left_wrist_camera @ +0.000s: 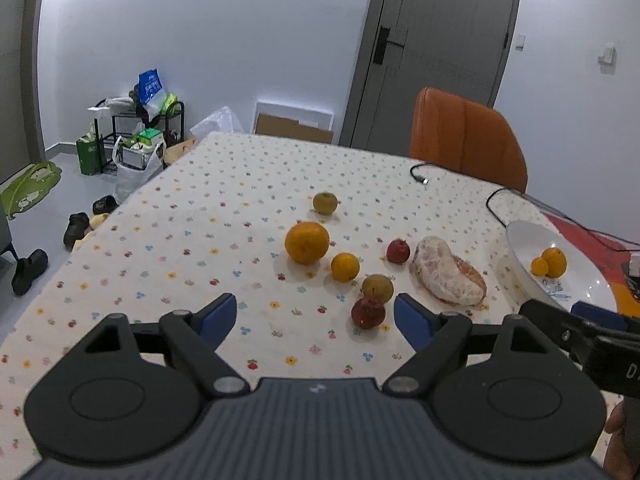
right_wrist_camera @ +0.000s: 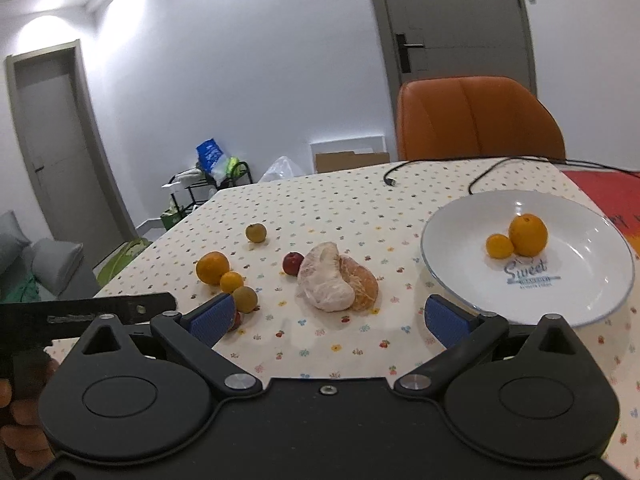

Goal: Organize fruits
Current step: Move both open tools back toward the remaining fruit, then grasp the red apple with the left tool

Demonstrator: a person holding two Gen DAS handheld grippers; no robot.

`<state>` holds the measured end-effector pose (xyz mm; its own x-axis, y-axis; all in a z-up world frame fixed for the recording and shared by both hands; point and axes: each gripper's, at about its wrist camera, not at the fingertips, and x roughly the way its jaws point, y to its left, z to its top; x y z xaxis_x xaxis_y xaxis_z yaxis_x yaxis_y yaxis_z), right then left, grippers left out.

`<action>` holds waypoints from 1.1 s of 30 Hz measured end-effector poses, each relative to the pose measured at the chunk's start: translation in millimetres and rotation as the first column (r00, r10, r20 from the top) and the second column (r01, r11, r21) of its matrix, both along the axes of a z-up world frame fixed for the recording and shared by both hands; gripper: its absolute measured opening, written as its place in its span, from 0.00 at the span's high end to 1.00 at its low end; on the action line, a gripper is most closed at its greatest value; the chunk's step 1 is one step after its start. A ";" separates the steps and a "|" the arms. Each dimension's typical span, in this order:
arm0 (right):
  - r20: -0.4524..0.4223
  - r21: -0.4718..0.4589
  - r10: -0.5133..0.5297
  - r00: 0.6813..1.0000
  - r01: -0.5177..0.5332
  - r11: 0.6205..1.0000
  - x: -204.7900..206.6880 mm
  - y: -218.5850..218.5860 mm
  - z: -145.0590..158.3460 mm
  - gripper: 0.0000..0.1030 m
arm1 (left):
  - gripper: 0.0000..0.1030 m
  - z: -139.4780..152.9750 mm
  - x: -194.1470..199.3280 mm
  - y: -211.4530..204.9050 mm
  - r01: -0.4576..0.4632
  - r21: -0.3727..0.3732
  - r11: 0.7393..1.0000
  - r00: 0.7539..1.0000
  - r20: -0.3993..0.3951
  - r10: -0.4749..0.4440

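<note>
Fruit lies loose on the surface (left_wrist_camera: 208, 216); two oranges (right_wrist_camera: 527, 234) sit in the plate (right_wrist_camera: 592, 300) at two o'clock. I hold both claws, left claw (left_wrist_camera: 315, 317) and right claw (right_wrist_camera: 330, 317), spread and empty, ready to grab.

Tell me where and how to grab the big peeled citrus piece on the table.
Grip the peeled citrus across its narrower width, coming from above with the open right claw, which is nearest. It lies flat as a long curved wedge, probably soft, so squeeze gently at its thick middle, clear of the red fruit beside it.
</note>
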<state>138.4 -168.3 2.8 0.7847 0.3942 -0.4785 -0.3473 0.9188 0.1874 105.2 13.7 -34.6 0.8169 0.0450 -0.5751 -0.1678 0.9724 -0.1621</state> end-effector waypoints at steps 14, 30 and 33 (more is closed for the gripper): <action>-0.045 -0.066 0.097 0.994 -0.100 0.993 34.7 15.8 -11.8 0.35 | 0.36 -25.3 27.9 -12.5 0.038 -0.054 0.998 0.999 -0.032 -0.040; -0.037 -0.108 0.112 0.993 -0.115 0.988 55.8 28.9 -17.6 0.41 | 0.78 -27.6 39.3 -3.9 -0.019 -0.089 0.996 1.000 -0.022 0.018; -0.040 -0.124 0.128 0.991 -0.132 0.984 61.5 36.9 -19.6 0.46 | 0.78 -27.3 37.5 2.2 -0.040 -0.096 0.995 0.999 -0.017 0.038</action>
<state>199.9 -131.4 -16.8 0.7146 0.4266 -0.5543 -0.4608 0.8834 0.0859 142.8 15.8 -62.0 0.8069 0.0203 -0.5903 -0.2082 0.9451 -0.2520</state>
